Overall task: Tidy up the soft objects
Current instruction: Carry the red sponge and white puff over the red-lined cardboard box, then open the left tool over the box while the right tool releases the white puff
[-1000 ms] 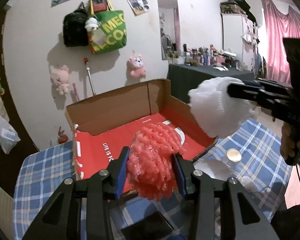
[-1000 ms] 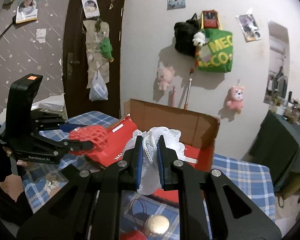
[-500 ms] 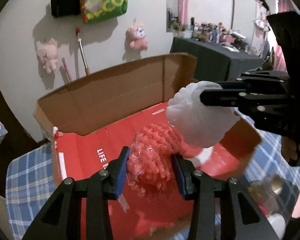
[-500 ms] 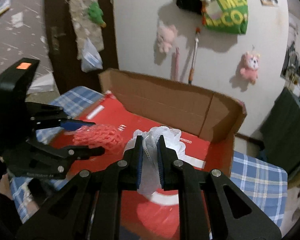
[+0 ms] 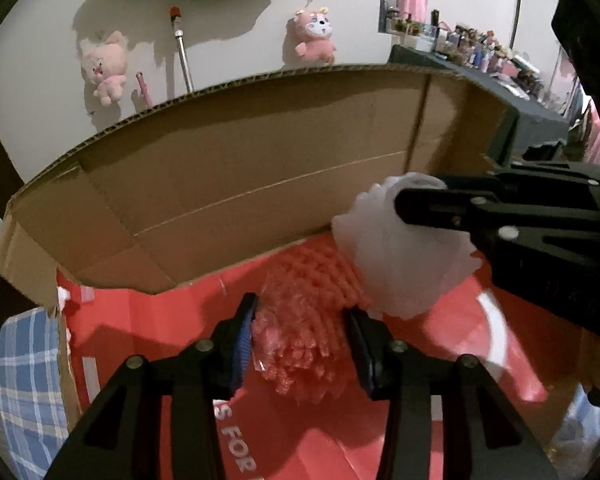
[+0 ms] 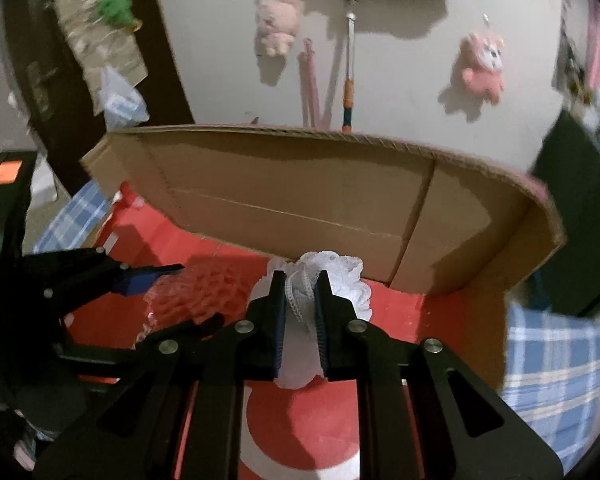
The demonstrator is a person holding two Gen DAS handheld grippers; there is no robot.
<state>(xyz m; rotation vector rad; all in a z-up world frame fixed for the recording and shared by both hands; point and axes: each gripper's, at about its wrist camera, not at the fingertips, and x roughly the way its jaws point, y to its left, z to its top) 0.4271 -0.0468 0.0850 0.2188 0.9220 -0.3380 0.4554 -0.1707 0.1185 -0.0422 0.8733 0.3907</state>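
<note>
**Left wrist view: two soft bundles hang over the open box**

Left wrist view is filled by the open cardboard box with a red printed floor (image 5: 440, 364), its brown back flap standing upright behind both tools. The box rests on a surface covered by blue plaid cloth (image 5: 24, 380); what lies beneath the cloth cannot be told.

Over the red floor, the left tool (image 5: 300, 344) grips a coral-red knobbly mesh bundle (image 5: 304, 332), blue pads pressing both sides. Just beside it, the right tool (image 6: 300, 320) is clamped nearly shut on a white lacy fabric bundle (image 6: 332, 276), which bulges above and below the pads. In the left wrist view the two bundles seem to touch, though blur leaves that uncertain.

The step in hand looks like placing both bundles inside the box. To do it well, each tool should sink until its bundle rests on the red floor, the two a little apart, before the pads let go; releasing high risks a light bundle rolling or bouncing against the flap. The white lace is squeezed thin, so it may cling to a pad and need a slow, wide release.

Compared with a second earlier, both tools have come forward and down: the box then sat well ahead with plaid cloth and a small round lid visible, and now its floor and flap fill both views. Both grips are unchanged.
</note>
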